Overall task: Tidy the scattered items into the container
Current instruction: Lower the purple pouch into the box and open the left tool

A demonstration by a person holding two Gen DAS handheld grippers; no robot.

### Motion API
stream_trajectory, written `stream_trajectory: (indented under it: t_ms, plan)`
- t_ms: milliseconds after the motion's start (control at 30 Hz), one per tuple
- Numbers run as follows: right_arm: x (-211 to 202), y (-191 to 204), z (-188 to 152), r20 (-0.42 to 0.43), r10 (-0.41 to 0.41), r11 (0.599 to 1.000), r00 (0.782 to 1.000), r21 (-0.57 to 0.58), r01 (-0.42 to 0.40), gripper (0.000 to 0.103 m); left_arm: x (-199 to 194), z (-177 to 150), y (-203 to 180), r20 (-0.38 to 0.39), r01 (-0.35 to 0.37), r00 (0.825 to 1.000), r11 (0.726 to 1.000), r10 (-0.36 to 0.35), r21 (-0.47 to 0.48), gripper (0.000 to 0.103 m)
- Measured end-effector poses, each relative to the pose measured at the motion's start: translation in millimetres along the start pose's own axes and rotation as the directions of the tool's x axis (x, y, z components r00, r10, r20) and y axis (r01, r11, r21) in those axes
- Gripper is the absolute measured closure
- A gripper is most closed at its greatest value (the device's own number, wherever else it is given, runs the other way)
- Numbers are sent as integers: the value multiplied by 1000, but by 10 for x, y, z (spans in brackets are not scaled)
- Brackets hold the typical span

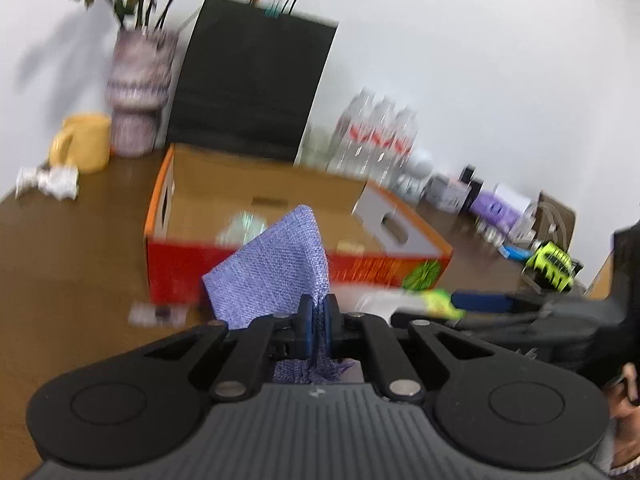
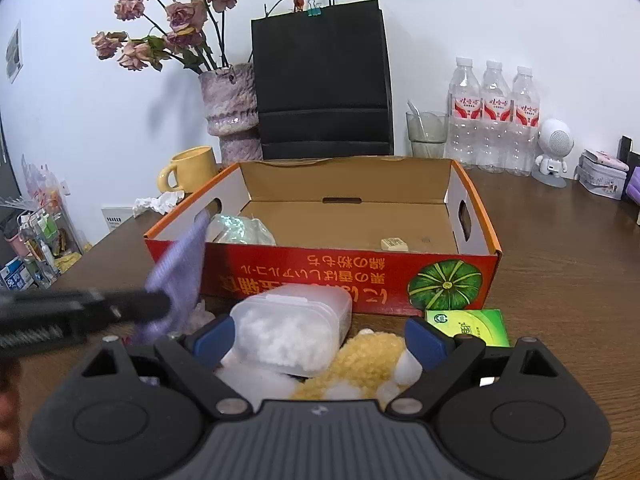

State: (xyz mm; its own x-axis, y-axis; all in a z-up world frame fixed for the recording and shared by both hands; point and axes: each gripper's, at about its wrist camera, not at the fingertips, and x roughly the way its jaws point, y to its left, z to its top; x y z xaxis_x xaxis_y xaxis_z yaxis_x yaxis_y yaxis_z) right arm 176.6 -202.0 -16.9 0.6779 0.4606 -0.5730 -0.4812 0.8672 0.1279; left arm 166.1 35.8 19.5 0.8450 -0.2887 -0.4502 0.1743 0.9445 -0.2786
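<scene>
My left gripper [image 1: 318, 308] is shut on a purple woven pouch [image 1: 272, 268], which stands up from the jaws in front of the red and orange cardboard box [image 1: 176, 268]. In the right wrist view the left gripper [image 2: 160, 303] reaches in from the left with the pouch [image 2: 180, 268] near the box's [image 2: 280, 268] front left corner. My right gripper [image 2: 320, 336] is open, its blue pads either side of a translucent tub of white cotton [image 2: 292, 320] and a yellow plush toy [image 2: 360, 364], apart from both. A green carton [image 2: 468, 324] lies beside them. The box holds a crumpled clear bag [image 2: 240, 228] and a small beige block [image 2: 394, 244].
Behind the box stand a black paper bag [image 2: 324, 80], a vase of dried roses [image 2: 232, 108], a yellow mug [image 2: 192, 168], a glass [image 2: 426, 132] and three water bottles [image 2: 494, 120]. A white figurine [image 2: 554, 152] and tins [image 2: 602, 178] are at the far right. The table edge runs along the left.
</scene>
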Motion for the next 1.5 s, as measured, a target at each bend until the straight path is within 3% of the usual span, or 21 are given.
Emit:
stream_trajectory:
  t_ms: [167, 300, 533, 833, 867, 933, 1000, 1133, 1367, 1500]
  plan:
    - [-8, -45, 42, 10, -8, 1000, 1000, 12, 8, 11, -97, 364, -62, 116, -11, 993, 1000, 8, 29, 97]
    - [-11, -107, 133, 31, -16, 1000, 999, 25, 15, 11, 17, 622, -63, 150, -12, 989, 1000, 9, 19, 97]
    - [118, -193, 333, 22, -55, 998, 998, 12, 55, 11, 426, 844, 46, 114, -23, 993, 999, 25, -24, 97]
    - [348, -321, 426, -10, -105, 994, 994, 14, 105, 11, 914, 766, 262, 11, -119, 993, 992, 120, -34, 94]
    - [367, -339, 429, -14, -107, 994, 994, 18, 107, 11, 934, 761, 264, 6, -131, 991, 991, 131, -29, 90]
    - [400, -365, 427, -20, -112, 993, 994, 27, 113, 11, 955, 752, 285, -3, -140, 990, 990, 140, -31, 68]
    - [418, -387, 418, -28, -112, 993, 993, 35, 113, 11, 943, 728, 309, -7, -135, 991, 990, 135, -37, 36]
    - [431, -410, 414, -35, -121, 992, 992, 43, 122, 11, 892, 694, 288, -7, -165, 986, 986, 165, 1, 22]
    - [419, -417, 428, -40, -134, 989, 990, 59, 137, 11, 788, 673, 245, -1, -173, 985, 985, 173, 25, 16]
    - [327, -407, 437, -28, -123, 990, 992, 67, 124, 11, 657, 680, 203, 20, -169, 986, 985, 168, 30, 7]
